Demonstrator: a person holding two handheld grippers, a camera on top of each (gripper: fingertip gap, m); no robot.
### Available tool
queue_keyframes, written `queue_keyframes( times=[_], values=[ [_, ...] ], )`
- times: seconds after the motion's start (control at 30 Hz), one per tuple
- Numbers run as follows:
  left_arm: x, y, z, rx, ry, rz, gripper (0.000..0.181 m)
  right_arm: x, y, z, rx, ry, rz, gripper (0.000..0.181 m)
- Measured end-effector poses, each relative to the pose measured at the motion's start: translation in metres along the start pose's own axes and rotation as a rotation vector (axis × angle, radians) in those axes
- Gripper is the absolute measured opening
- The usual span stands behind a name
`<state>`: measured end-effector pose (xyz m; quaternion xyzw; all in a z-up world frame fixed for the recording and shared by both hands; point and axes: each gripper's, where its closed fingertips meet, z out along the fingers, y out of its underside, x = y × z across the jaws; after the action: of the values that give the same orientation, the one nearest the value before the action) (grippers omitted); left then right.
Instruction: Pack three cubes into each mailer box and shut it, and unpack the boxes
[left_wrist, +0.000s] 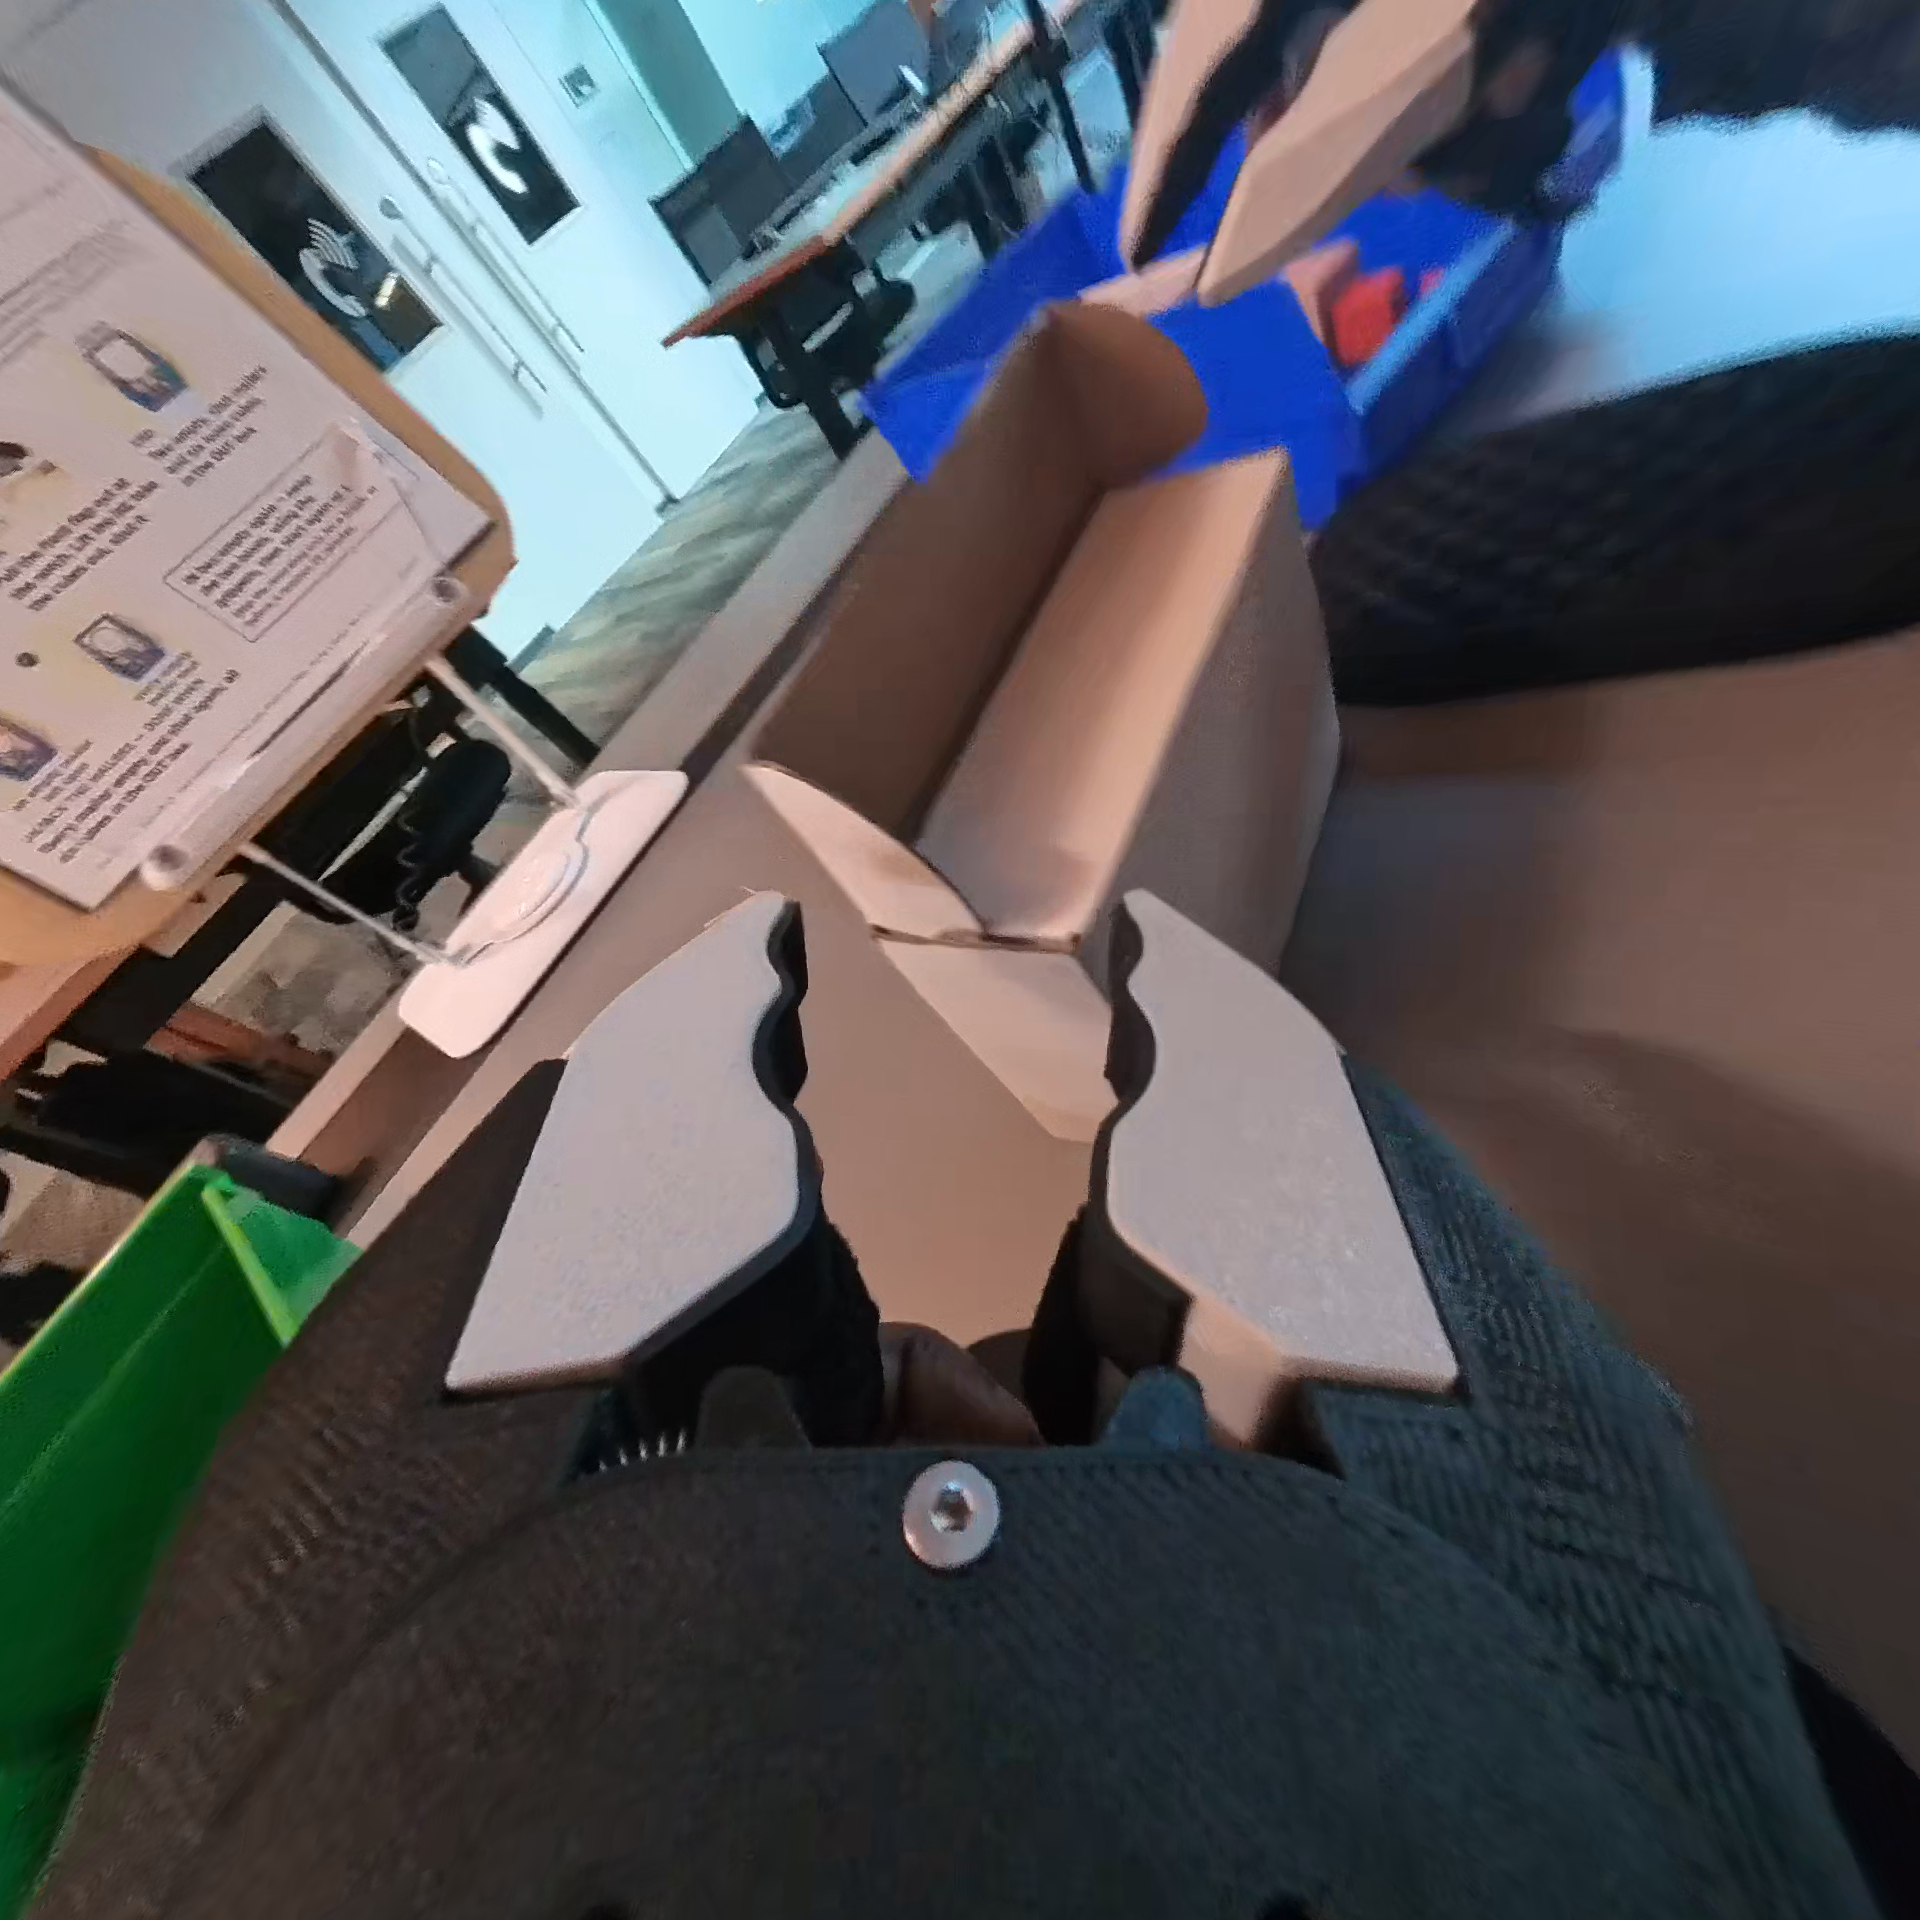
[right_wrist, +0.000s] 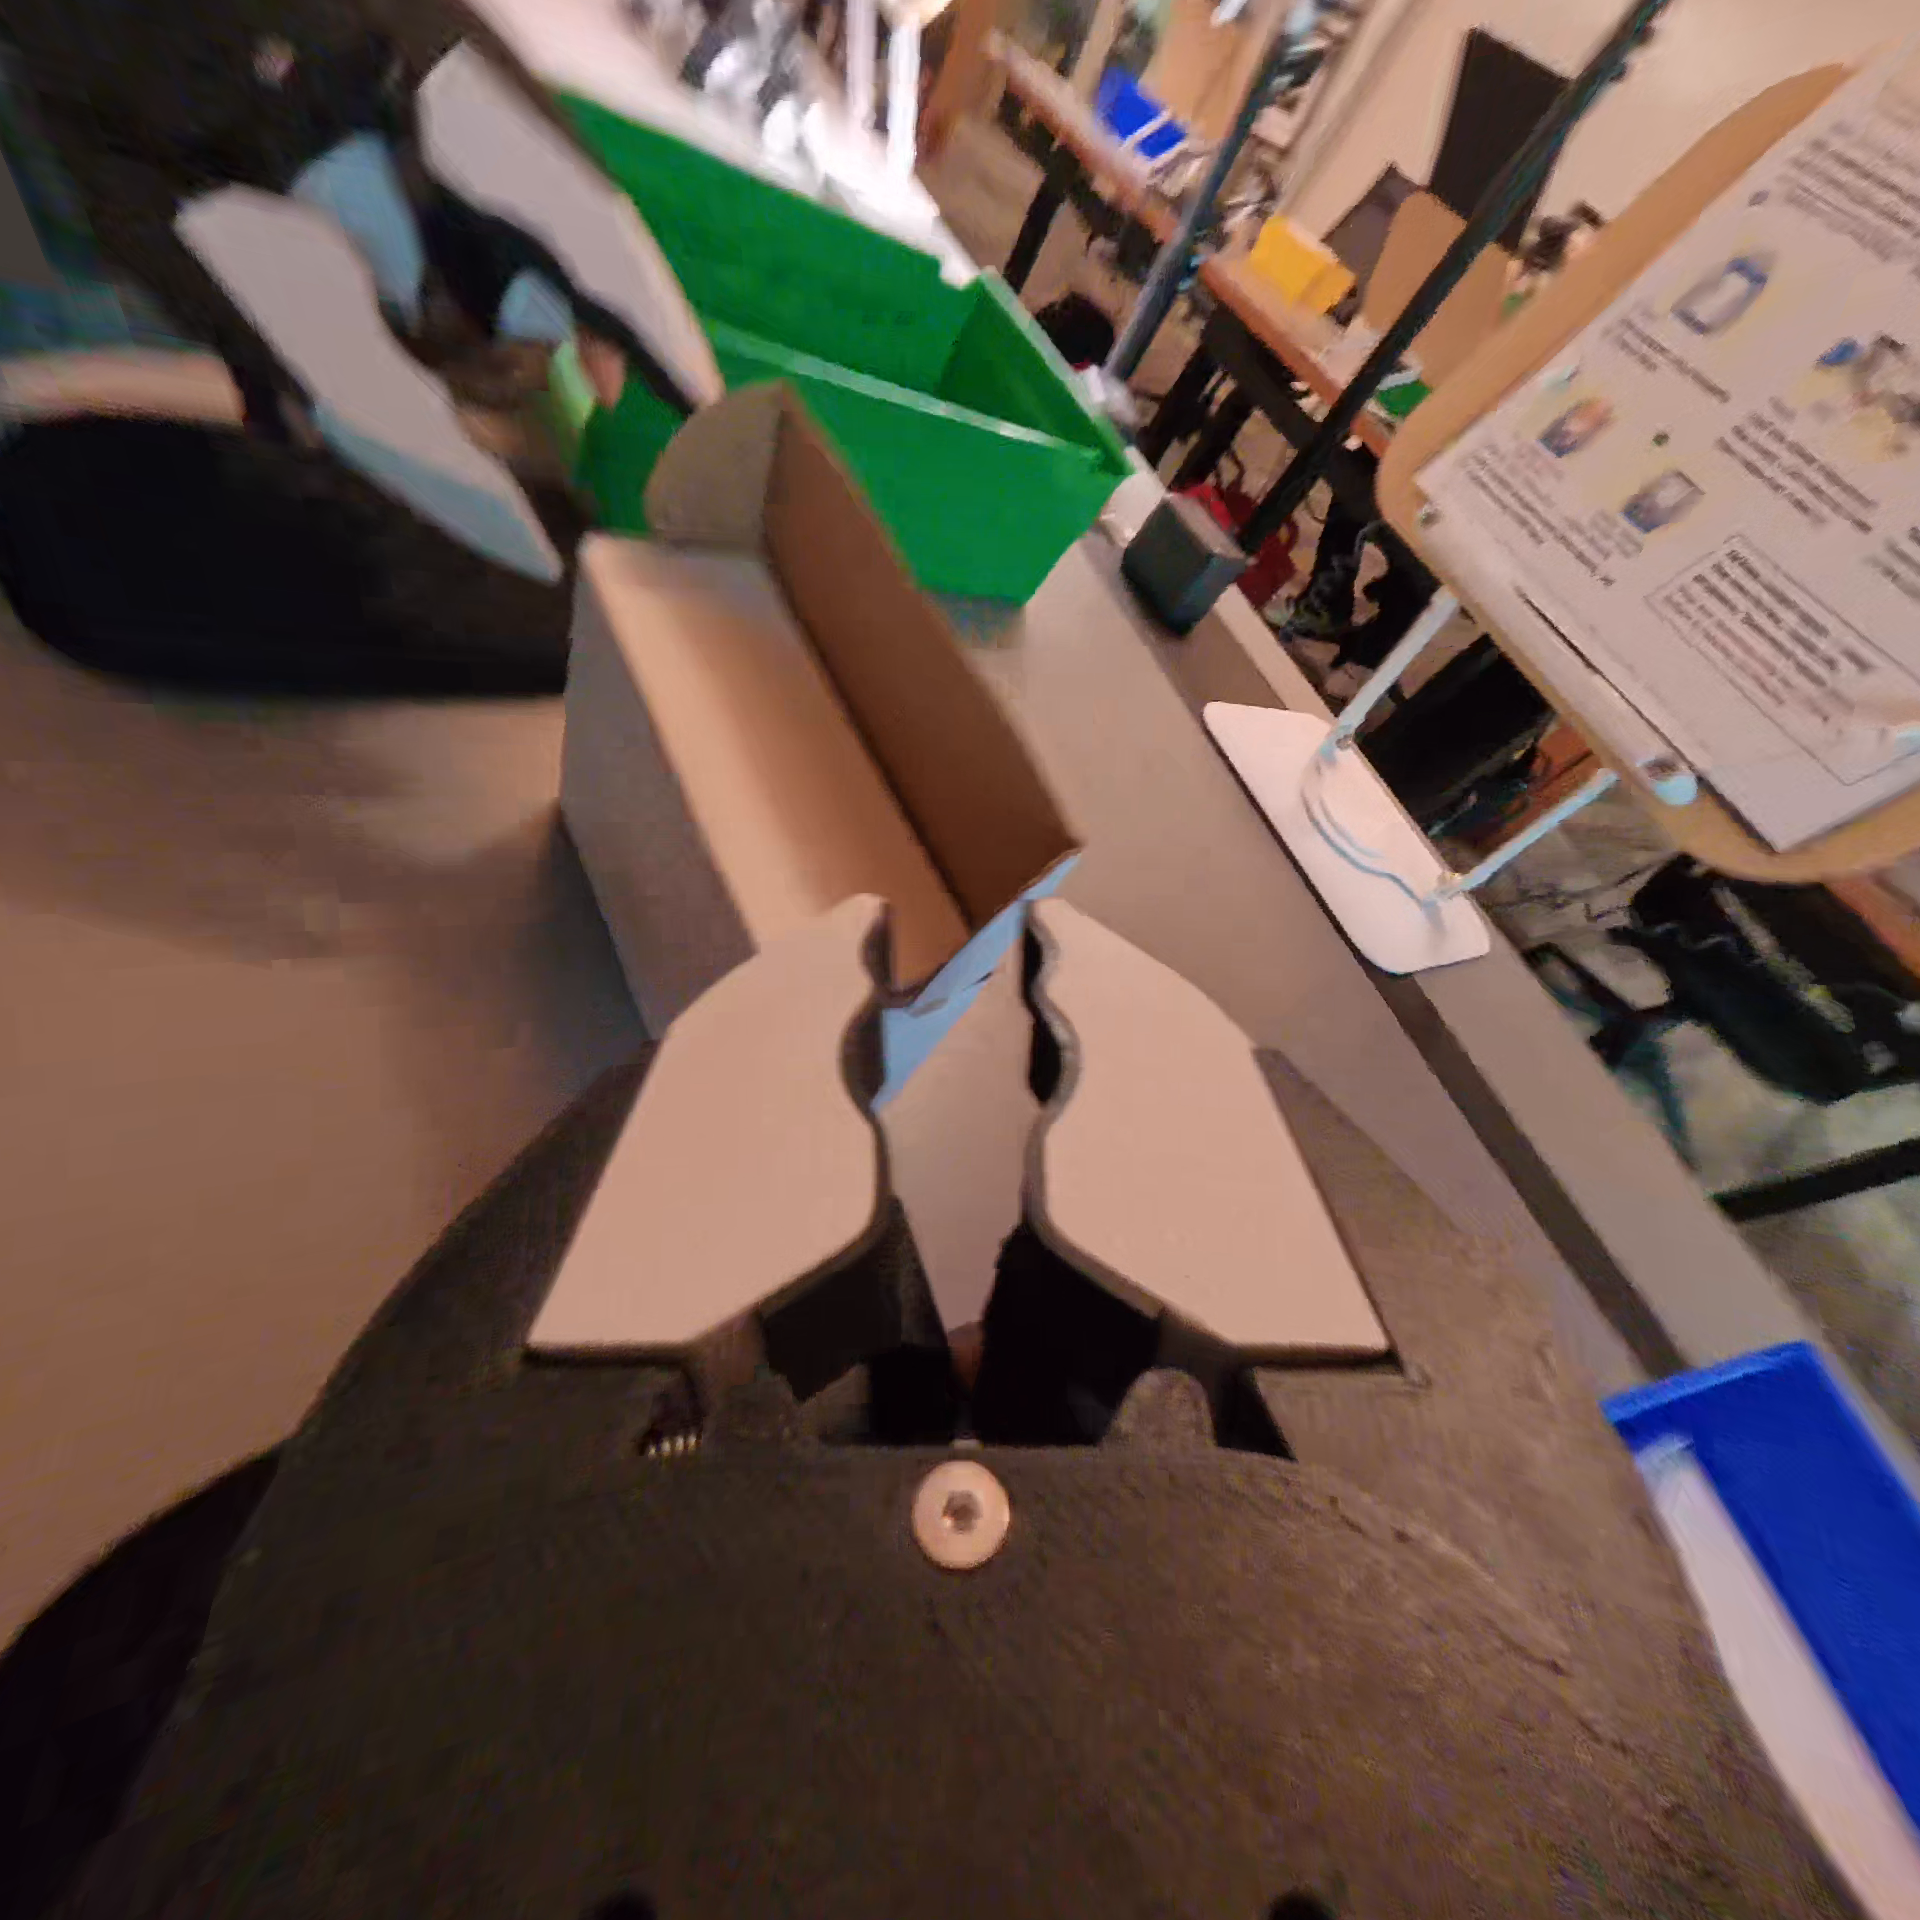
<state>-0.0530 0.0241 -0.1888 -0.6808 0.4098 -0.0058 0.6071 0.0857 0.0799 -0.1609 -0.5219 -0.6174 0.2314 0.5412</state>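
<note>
Both tongs at one mailer box, at opposite ends.
Left gripper (left_wrist: 956, 997) gapes around its end flap; right gripper (right_wrist: 961, 987) pinches the mailer box (right_wrist: 769, 717) flap, near the table's (right_wrist: 1195, 831) far edge.

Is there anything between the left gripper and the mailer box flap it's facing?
Nothing visible. The left gripper is open with the mailer box flap directly between its fingertips; no other object sits in that gap.

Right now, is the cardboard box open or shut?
Open. The cardboard box has its lid flap standing up, with a gap beneath it. Its inside is hidden, so cubes cannot be seen.
</note>
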Motion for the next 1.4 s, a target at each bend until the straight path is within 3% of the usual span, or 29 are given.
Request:
queue_keyframes(
  times=[0.07, 0.2, 0.4, 0.83, 0.93, 1.0, 1.1, 1.2, 1.23, 1.3, 1.4],
  values=[
    [-0.015, -0.007, -0.003, 0.026, -0.036, -0.074, 0.047, 0.010, -0.003, 0.000, 0.020, -0.016, 0.155, 0.007],
    [-0.019, -0.019, -0.001, 0.054, 0.010, -0.119, 0.038, 0.009, 0.003, 0.006, -0.033, -0.040, 0.287, 0.006],
    [-0.017, -0.020, 0.005, 0.042, 0.039, -0.108, 0.029, 0.007, 0.004, 0.011, -0.097, -0.013, 0.318, 0.002],
    [-0.014, -0.019, 0.007, 0.052, 0.016, -0.096, 0.026, -0.006, 0.008, 0.014, -0.210, 0.023, 0.360, 0.000],
    [-0.014, -0.020, 0.007, 0.053, 0.010, -0.082, 0.026, -0.013, 0.022, 0.017, -0.276, 0.017, 0.305, 0.002],
    [-0.013, -0.020, 0.006, 0.054, 0.015, -0.075, 0.028, -0.018, 0.018, 0.015, -0.235, -0.020, 0.311, 0.003],
    [-0.015, -0.020, 0.004, 0.055, 0.007, -0.061, 0.032, 0.004, 0.001, 0.003, -0.113, 0.081, 0.301, 0.006],
    [-0.019, -0.022, 0.003, 0.062, -0.006, -0.062, 0.034, 0.015, 0.007, 0.002, -0.148, 0.115, 0.307, 0.033],
    [-0.021, -0.023, 0.003, 0.064, -0.010, -0.064, 0.034, 0.014, 0.014, 0.005, -0.189, 0.114, 0.296, 0.032],
    [-0.022, -0.023, 0.005, 0.065, -0.009, -0.068, 0.032, 0.009, 0.021, 0.012, -0.225, 0.095, 0.282, 0.006],
    [-0.018, -0.022, 0.008, 0.059, 0.011, -0.074, 0.025, 0.007, 0.020, 0.014, -0.226, 0.096, 0.295, 0.003]
  ],
)
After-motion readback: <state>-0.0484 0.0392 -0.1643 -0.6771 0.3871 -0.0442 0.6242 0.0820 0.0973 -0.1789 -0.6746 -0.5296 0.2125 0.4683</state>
